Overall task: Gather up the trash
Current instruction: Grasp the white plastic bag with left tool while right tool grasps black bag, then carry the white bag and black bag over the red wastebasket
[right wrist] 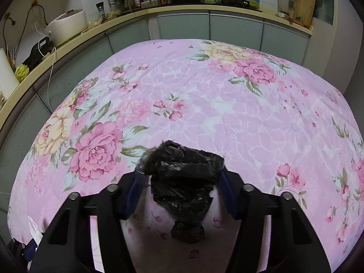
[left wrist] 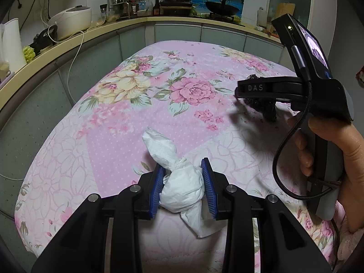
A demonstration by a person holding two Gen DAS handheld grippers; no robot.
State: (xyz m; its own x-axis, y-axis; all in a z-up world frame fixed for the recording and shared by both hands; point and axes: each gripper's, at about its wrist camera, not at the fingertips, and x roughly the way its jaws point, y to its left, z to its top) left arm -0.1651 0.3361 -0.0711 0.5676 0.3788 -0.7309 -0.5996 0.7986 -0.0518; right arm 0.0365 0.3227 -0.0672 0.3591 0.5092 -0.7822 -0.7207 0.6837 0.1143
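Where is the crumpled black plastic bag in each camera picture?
Left wrist view: the black plastic bag is on the right at mid-height, in the right hand-held gripper.
Right wrist view: it is at the lower centre, between the blue pads.
Shared landmark: the white rice cooker on the counter, upper left.

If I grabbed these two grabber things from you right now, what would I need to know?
Left gripper: shut on the crumpled white tissue, held over the floral cloth.
Right gripper: shut on the crumpled black plastic bag, its blue pads against both sides; it is at or just above the cloth.
Done: both pieces of trash are gripped. No other loose trash shows on the cloth.
Left: carry both to a bin. None is in view, so find it first.
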